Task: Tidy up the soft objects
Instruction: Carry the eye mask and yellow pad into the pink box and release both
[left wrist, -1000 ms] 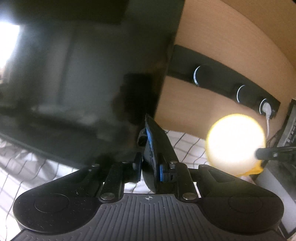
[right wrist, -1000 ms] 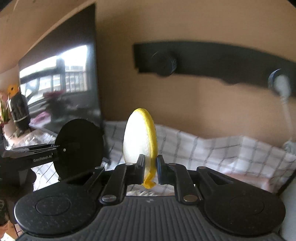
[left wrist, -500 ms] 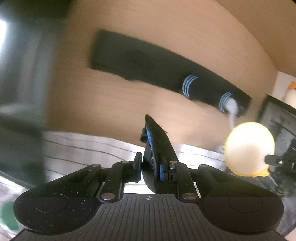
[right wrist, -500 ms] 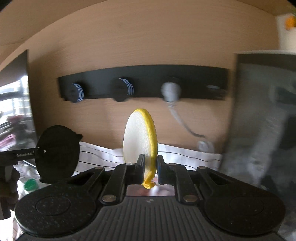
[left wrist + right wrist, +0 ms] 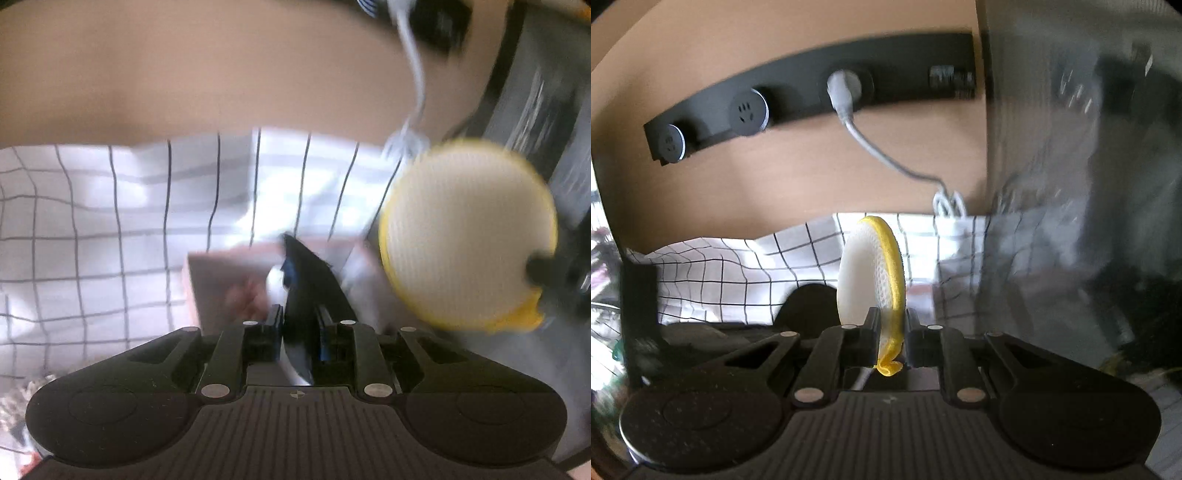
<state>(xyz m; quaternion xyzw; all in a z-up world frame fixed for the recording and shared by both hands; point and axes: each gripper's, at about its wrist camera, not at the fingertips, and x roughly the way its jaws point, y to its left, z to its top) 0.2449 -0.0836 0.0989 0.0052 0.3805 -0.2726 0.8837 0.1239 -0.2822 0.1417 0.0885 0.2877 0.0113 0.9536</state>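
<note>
My left gripper (image 5: pixel 297 326) is shut on a round black pad (image 5: pixel 312 284), held edge-on above a pink box (image 5: pixel 225 280) on the checked cloth. My right gripper (image 5: pixel 889 332) is shut on a round white pad with a yellow rim (image 5: pixel 873 280), held upright. That yellow-rimmed pad also shows in the left wrist view (image 5: pixel 467 236), to the right of the black pad and apart from it. The black pad shows in the right wrist view (image 5: pixel 807 304) low at the left, partly hidden behind my right gripper's body.
A white cloth with a black grid (image 5: pixel 110 221) covers the table. A wooden wall behind carries a black socket strip (image 5: pixel 798 107) with a grey plug and cable (image 5: pixel 871 144). A dark, blurred appliance (image 5: pixel 1089 184) stands at the right.
Both grippers have swung right and tilted down, away from the dark screen toward the table. The pink box has come into view under the black pad. Both pads stay gripped.
</note>
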